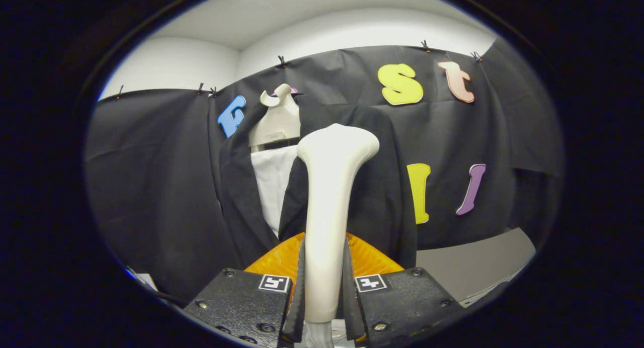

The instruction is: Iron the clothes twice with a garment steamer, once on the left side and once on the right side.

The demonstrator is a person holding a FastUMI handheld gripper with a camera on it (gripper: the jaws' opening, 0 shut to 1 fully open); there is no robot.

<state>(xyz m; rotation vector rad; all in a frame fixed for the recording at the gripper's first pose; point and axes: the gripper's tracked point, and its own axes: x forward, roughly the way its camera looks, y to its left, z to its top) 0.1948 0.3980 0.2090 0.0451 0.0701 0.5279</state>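
In the gripper view, the gripper [324,282] is closed on the garment steamer [329,207]: both fingers press against the sides of its pale handle, which stands upright between them. The steamer's wider head rises beyond the fingertips and sits in front of the dark jacket [372,187]. The jacket hangs open on a pale dummy [276,119], with a white shirt [274,182] showing between its lapels, just to the left of the steamer's handle. An orange piece [370,257] shows low behind the handle, between the fingers and the jacket's hem. To the right of the jacket, lower down, lies a grey bench [478,262] against the black cloth wall [151,177].
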